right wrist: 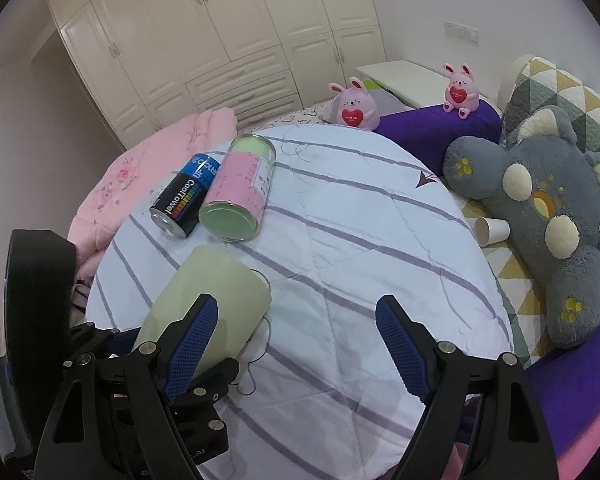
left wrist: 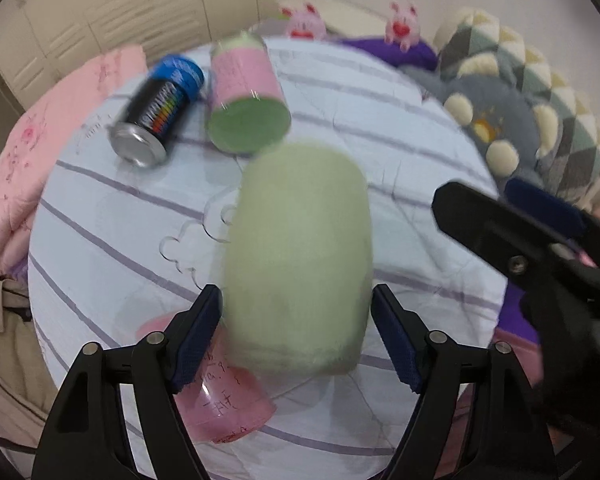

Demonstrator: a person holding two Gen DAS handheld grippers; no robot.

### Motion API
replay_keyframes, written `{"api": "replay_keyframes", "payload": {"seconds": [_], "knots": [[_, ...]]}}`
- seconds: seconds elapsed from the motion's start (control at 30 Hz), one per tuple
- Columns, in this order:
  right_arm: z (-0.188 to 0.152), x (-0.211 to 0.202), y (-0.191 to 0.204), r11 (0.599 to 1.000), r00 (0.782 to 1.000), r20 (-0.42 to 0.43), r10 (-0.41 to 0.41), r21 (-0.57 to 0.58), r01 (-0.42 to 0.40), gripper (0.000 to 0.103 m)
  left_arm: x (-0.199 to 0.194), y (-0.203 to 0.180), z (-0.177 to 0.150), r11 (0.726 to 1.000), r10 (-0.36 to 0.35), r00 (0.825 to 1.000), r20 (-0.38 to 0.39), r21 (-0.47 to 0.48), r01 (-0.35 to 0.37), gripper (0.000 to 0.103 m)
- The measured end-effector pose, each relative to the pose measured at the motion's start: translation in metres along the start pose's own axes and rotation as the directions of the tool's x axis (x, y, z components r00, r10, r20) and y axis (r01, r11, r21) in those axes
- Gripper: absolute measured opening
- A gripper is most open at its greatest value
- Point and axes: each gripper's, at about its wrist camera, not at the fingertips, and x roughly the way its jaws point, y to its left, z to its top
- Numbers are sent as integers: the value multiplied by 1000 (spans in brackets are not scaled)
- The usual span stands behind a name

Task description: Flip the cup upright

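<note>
Cup [right wrist: 204,304] sits on the quilt [right wrist: 360,248], can [right wrist: 186,196] and jar [right wrist: 238,188] side by side behind it, plush [right wrist: 548,208] off right, paper cup [right wrist: 492,230] beside that.

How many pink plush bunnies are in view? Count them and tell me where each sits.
2. One pink bunny sits at the far edge of the striped quilt; the other bunny sits on the purple cushion to its right. More could be hidden.

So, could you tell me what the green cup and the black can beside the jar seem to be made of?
Green cup: matte, opaque pale green, no glare; probably plastic or silicone, though it is blurred in the left view. It sits between the left tongs.
Black can: likely metal; its end is bare, shiny silver with a rim, and its printed wall is glossy.
</note>
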Motion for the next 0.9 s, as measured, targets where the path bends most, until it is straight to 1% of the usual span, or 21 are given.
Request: {"api": "replay_keyframes", "payload": {"seconds": [0.07, 0.1, 0.13, 0.17, 0.2, 0.23, 0.37, 0.53, 0.7, 0.77, 0.9], "knots": [[1, -4, 5, 1000, 1000, 9, 0, 1, 0, 83, -18, 5, -1, 1000, 16, 997, 77, -5, -16, 85], [2, -5, 8, 1000, 1000, 15, 1, 0, -1, 83, -24, 7, -2, 1000, 21, 995, 102, -7, -20, 88], [3, -8, 11, 1000, 1000, 19, 0, -1, 0, 83, -33, 10, -3, 1000, 27, 990, 138, -8, -26, 90], [4, -11, 15, 1000, 1000, 24, 2, -4, -2, 83, -37, 12, -3, 1000, 28, 987, 157, -9, -27, 92], [5, -11, 18, 1000, 1000, 27, 5, -6, -5, 83, -41, 14, -4, 999, 32, 985, 171, -12, -30, 96], [7, -13, 21, 1000, 999, 31, 12, -7, -12, 83, -45, 17, -5, 999, 41, 981, 187, -16, -39, 98], [9, -16, 34, 999, 999, 32, 33, -13, -33, 83, -52, 32, -12, 999, 45, 977, 211, -25, -40, 98], [7, -18, 48, 999, 999, 28, 26, -25, -25, 83, -55, 50, -23, 998, 17, 978, 208, -55, -5, 98], [7, -23, 54, 999, 999, 25, 24, -24, -23, 83, -68, 63, -31, 997, 6, 970, 245, -76, 12, 99], [6, -24, 57, 999, 999, 20, 31, -16, -31, 83, -71, 65, -32, 997, 10, 968, 252, -75, 9, 100], [5, -23, 62, 999, 999, 8, 39, -9, -39, 83, -76, 66, -37, 998, 39, 961, 273, -65, -22, 100]]}}
